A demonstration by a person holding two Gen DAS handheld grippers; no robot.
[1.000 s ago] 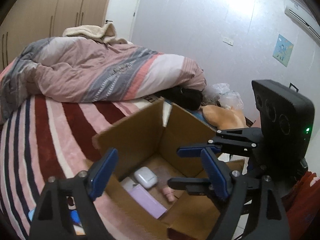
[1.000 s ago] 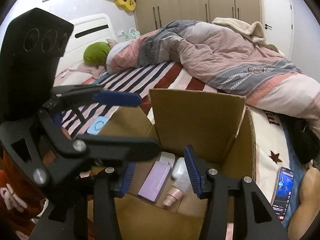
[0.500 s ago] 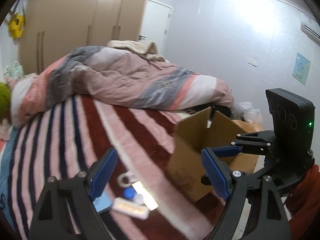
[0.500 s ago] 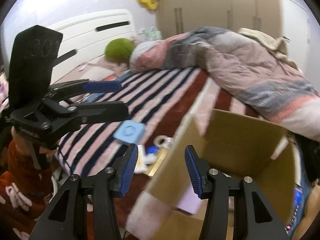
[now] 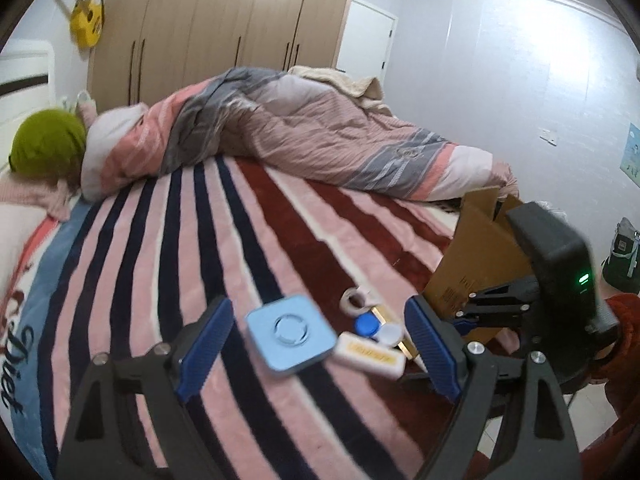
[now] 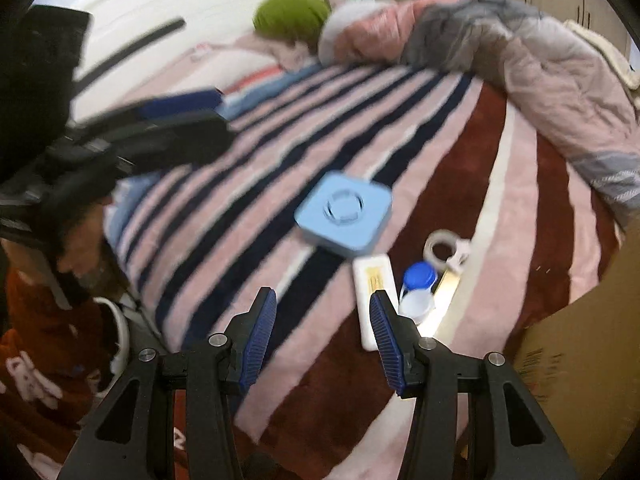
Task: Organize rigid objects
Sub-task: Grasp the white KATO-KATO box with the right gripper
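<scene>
A light blue square box [image 5: 290,332] lies on the striped blanket [image 5: 240,240], seen between the fingers of my open left gripper [image 5: 318,346]; the pads do not touch it. Beside it are a flat white case with a yellow label [image 5: 368,354], a small blue-capped bottle [image 5: 366,324] and a tape dispenser [image 5: 354,300]. In the right wrist view the blue box [image 6: 344,210], white case [image 6: 374,296], bottle [image 6: 418,284] and tape dispenser [image 6: 444,248] lie ahead of my right gripper [image 6: 323,332], which is open and empty. The left gripper [image 6: 222,118] shows blurred at upper left.
An open cardboard box [image 5: 476,264] stands on the bed's right side, close to the items [image 6: 580,340]. A bunched quilt [image 5: 320,140] and a green pillow [image 5: 44,148] lie at the far side. Wardrobes [image 5: 220,32] line the back wall.
Both grippers swung left, away from above the open cardboard box and down toward the loose items on the blanket. The box's inside has left both views.
</scene>
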